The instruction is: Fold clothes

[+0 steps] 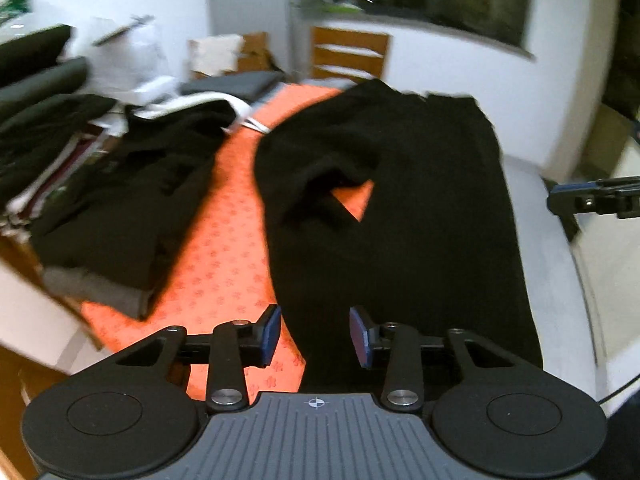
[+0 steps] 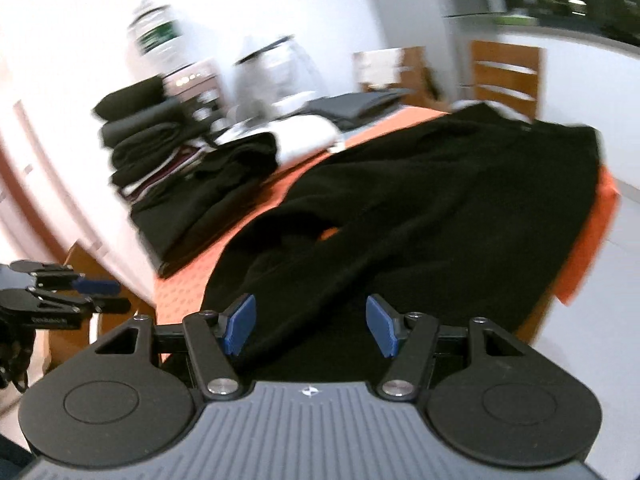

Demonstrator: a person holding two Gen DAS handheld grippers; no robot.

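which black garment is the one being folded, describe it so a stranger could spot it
Start at the orange patterned cloth covering the table. The garment is the large black one spread flat nearest both grippers. Unlike the crumpled black clothes and the folded stack, it lies alone, orange showing through one gap.

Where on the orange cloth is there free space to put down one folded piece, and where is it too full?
The widest bare strip of the orange cloth runs between the spread black garment and the dark clothes pile. A small orange gap shows inside the garment's folds. The far left is crowded: the folded stack and white items.
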